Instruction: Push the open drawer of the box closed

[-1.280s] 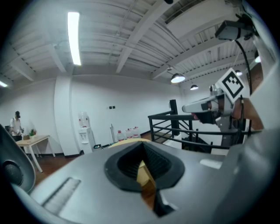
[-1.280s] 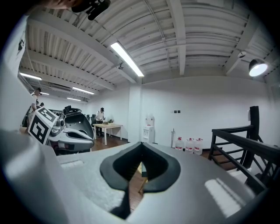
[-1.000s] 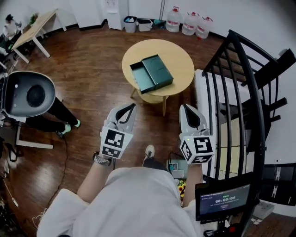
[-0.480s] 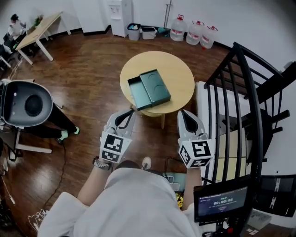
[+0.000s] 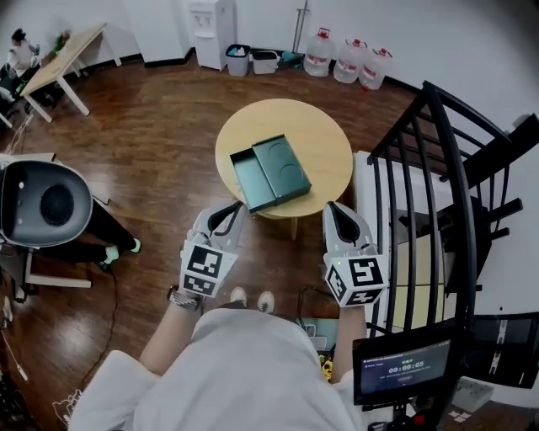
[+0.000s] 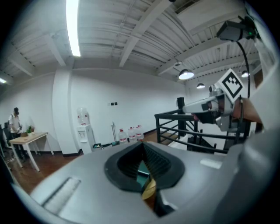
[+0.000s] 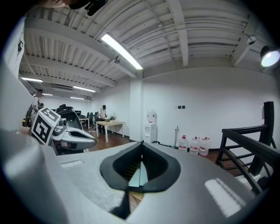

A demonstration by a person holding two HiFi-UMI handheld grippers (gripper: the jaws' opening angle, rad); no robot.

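An open-plan office, loft-like: wood floor (image 5: 160,126), white walls and a ribbed ceiling (image 7: 197,30) with strip lights (image 7: 121,51). A water cooler (image 5: 206,25) stands at the far wall, with spare jugs (image 5: 348,57) and bins (image 5: 238,52) beside it. A person (image 7: 103,113) stands by a desk (image 5: 63,55). A black stair railing (image 5: 429,210) edges one side.

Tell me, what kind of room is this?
Probably an office or shared workspace: a water cooler and spare water jugs stand at the far side, and a desk sits in the far left corner.
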